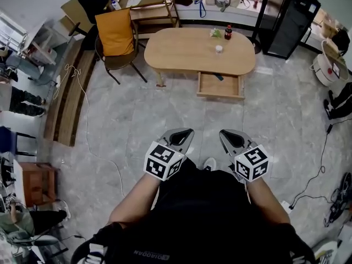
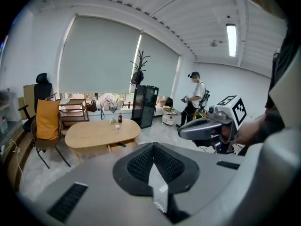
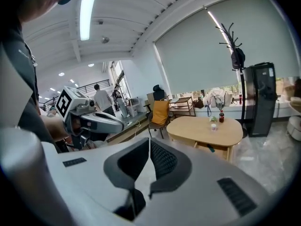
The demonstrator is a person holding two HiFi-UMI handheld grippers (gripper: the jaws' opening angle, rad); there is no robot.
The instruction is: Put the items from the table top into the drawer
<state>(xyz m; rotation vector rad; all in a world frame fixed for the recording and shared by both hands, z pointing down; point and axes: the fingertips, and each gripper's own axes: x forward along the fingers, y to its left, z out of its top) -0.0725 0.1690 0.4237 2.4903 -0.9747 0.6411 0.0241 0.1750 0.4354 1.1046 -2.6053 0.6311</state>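
Far ahead stands an oval wooden table [image 1: 181, 54] with its drawer [image 1: 220, 87] pulled open; a small dark item [image 1: 219, 77] lies inside. On the tabletop are a red-capped dark bottle [image 1: 228, 32], a green item [image 1: 215, 33] and a small white cup [image 1: 219, 49]. My left gripper [image 1: 180, 137] and right gripper [image 1: 230, 138] are held side by side close to my body, well short of the table, both shut and holding nothing. In the left gripper view the pads [image 2: 141, 163] meet, with the table [image 2: 94, 134] beyond. The right gripper view shows the same table [image 3: 200, 131].
A chair with an orange cushion [image 1: 115, 34] stands at the table's left end. A black cabinet [image 1: 286, 18] is at the far right, and a wooden shelf [image 1: 151, 7] sits behind the table. Low wooden benches [image 1: 69, 103] and a cable [image 1: 82, 114] lie to the left. A person [image 2: 195, 95] stands at the right.
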